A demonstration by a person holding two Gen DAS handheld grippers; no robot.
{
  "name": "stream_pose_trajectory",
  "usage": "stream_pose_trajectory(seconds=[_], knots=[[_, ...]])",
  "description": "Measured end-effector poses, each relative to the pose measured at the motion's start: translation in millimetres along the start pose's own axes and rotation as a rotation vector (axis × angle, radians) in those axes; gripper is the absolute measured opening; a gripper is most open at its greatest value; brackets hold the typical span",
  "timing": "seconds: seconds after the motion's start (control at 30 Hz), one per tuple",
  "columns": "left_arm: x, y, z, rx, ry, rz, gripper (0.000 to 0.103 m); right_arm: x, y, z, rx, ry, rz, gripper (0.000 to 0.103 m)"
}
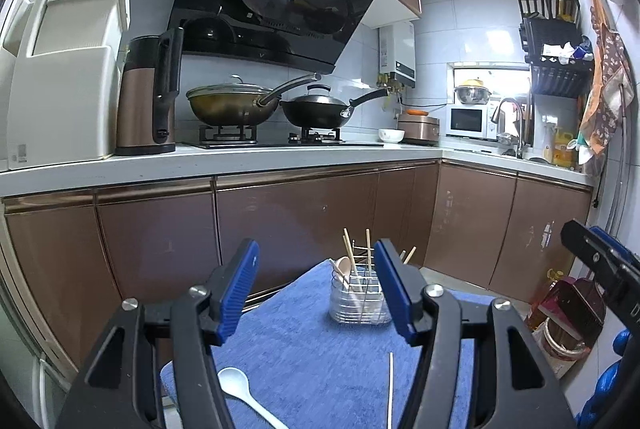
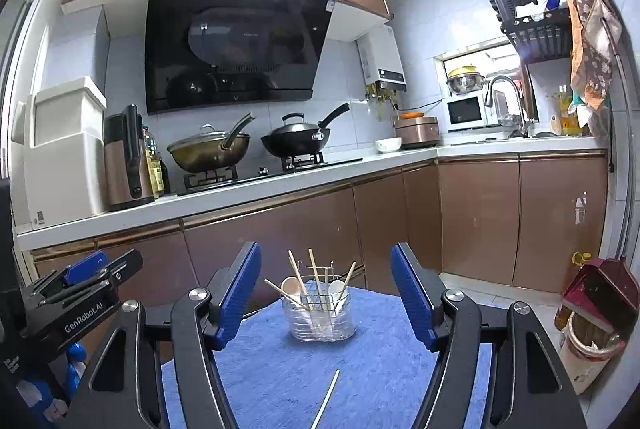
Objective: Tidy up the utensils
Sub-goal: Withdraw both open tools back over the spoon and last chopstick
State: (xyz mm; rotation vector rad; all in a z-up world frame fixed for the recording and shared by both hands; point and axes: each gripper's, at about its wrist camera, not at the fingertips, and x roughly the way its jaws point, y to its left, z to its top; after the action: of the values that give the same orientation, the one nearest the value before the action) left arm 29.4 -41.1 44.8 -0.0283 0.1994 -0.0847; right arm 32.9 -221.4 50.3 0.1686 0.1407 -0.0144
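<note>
- Left gripper and right gripper: jaws released, nothing between them.
- One clear holder stood on the blue-covered tabletop, with several chopsticks and two spoons inside.
- Loose: one white spoon, one chopstick.

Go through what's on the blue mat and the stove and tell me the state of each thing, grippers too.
Left gripper: open, nothing between its pads.
Right gripper: open, holding nothing.
Utensil holder: upright on the blue mat, holding chopsticks and spoons.
White spoon: lying loose on the mat.
Single chopstick: lying loose on the mat.
Brass wok: on burner, glass lid on.
Black wok: on burner, lid on.
</note>
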Motion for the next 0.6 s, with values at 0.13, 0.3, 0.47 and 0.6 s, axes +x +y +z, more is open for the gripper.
stream_pose_trajectory(seconds=[0.13, 0.3, 0.47, 0.6], knots=[[-8.7, 0.0, -1.6, 0.009, -0.006, 0.010, 0.058, -9.2, 0.2, -0.4, -0.001, -0.010, 0.005, 0.067], [-17.2, 2.8, -4.9, 0.010, -0.007, 0.016, 0.058, -17.0, 3.9, -0.1, -0.004, -0.023, 0.006, 0.067], [-20.8, 8.0, -7.5, 0.003, -0.004, 0.027, 0.058, -21.3, 5.8, 0.3, -0.009, -0.028, 0.005, 0.067], [-19.5, 14.6, -10.5, -0.008, 0.005, 0.039, 0.058, -19.6, 6.6, -1.2, -0.015, -0.018, 0.005, 0.068]])
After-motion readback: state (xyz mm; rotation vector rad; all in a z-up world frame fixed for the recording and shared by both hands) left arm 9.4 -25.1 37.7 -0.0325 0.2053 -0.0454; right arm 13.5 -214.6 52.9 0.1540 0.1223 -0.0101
